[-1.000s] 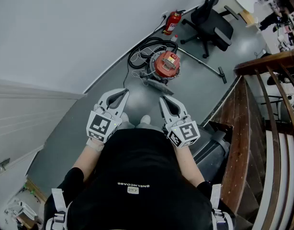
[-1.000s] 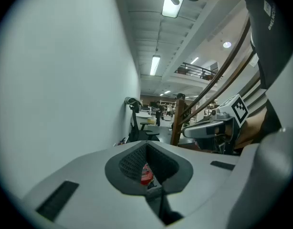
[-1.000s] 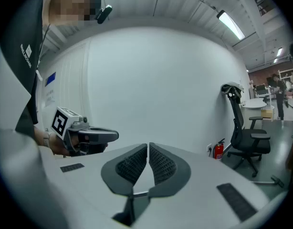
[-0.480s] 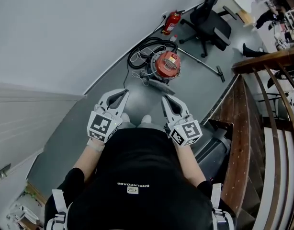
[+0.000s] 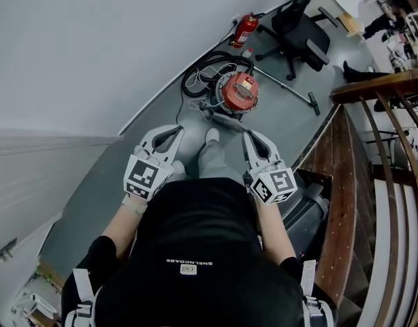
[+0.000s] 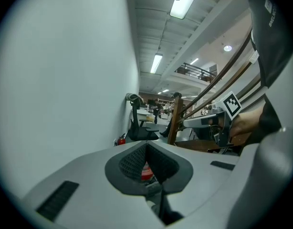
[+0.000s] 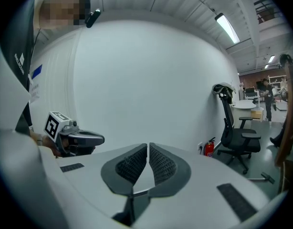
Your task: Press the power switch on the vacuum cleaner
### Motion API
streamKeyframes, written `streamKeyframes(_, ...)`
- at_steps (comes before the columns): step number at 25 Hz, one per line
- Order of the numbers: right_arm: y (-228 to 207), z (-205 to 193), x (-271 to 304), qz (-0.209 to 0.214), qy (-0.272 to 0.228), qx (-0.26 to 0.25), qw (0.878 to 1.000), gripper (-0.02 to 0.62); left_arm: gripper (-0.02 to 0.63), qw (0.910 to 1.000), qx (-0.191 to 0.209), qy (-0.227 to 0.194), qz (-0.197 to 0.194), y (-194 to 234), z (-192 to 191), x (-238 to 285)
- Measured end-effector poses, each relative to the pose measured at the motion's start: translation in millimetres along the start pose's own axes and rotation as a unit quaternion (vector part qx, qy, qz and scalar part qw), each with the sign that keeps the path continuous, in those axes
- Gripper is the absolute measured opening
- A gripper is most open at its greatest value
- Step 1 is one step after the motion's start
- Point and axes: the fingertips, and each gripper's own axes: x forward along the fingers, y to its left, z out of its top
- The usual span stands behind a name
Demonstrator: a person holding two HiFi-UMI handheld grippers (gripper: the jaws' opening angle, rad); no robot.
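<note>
Vacuum point(image 5: 237, 91), red, sits on the floor point(image 5: 280, 118) by the far wall point(image 5: 93, 46), well ahead of me. My left tongs point(image 5: 171, 132) and right tongs point(image 5: 255, 137) hang near my waist, both closed on nothing.

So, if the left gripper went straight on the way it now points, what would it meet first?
Probably the round red vacuum cleaner: it shows in line just beyond the left gripper and its shut jaws, with nothing seen in between. The depth is unclear, though.
</note>
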Motion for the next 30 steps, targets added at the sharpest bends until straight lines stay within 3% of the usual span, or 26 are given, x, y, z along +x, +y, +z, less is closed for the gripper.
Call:
streamKeyframes(5, -36.7, 4.0, 24.0, 0.006, 0.003, 0.009, 1.0, 0.038, 0.014, 0.9999, 0.0, 0.016, -0.002, 9.2, -3.4, 37.6)
streamKeyframes(12, -103.1, 14.0, 66.1, 0.03, 0.018, 0.019, 0.999, 0.038, 0.014, 0.9995, -0.002, 0.031, 0.011, 31.8, 19.5, 119.0)
streamKeyframes(30, -322.2, 32.9, 121.5, 0.034, 0.061, 0.077, 0.995, 0.038, 0.014, 0.997, 0.005, 0.077, 0.006, 29.4, 82.3, 342.9)
